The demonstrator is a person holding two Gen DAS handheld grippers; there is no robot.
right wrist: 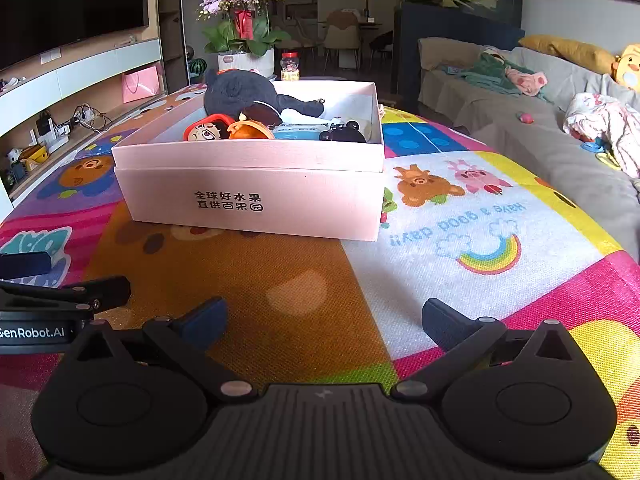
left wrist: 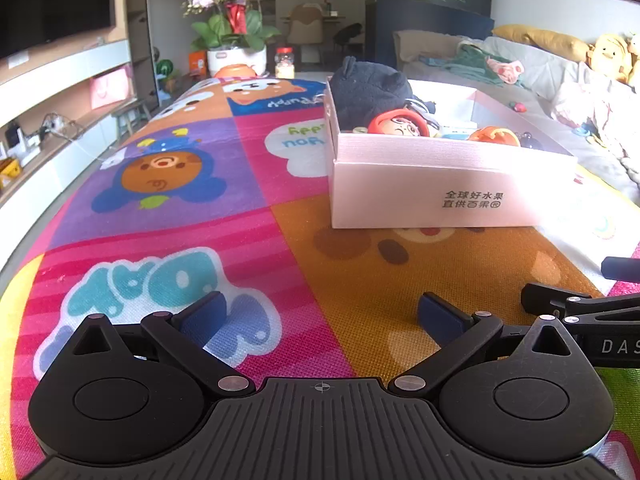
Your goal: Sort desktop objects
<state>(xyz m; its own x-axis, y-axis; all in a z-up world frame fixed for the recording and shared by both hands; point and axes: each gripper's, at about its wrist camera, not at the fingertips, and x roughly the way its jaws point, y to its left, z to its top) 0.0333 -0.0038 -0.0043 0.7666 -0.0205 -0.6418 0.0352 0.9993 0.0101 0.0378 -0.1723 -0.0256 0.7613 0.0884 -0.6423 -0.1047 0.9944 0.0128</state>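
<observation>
A pale pink cardboard box (left wrist: pixel 420 196) (right wrist: pixel 256 200) stands on the cartoon-print mat. Inside it lie a dark plush toy (left wrist: pixel 366 88) (right wrist: pixel 240 92), a red-haired doll head (left wrist: pixel 398 124) (right wrist: pixel 206 130), an orange toy (left wrist: pixel 494 136) (right wrist: pixel 250 130), a blue-white item (right wrist: pixel 298 132) and a black round thing (right wrist: pixel 344 134). My left gripper (left wrist: pixel 322 316) hovers open over the mat, short of the box and to its left. My right gripper (right wrist: pixel 324 320) is open too, in front of the box's right corner. Nothing is between either pair of fingers.
The colourful mat (left wrist: pixel 160 208) (right wrist: pixel 460 220) covers the table. A potted orchid (left wrist: pixel 236 24) (right wrist: pixel 244 24) and a jar (left wrist: pixel 285 62) (right wrist: pixel 290 66) stand at the far end. A sofa with cushions and toys (right wrist: pixel 560 120) runs along the right; a TV shelf (left wrist: pixel 52 120) lines the left.
</observation>
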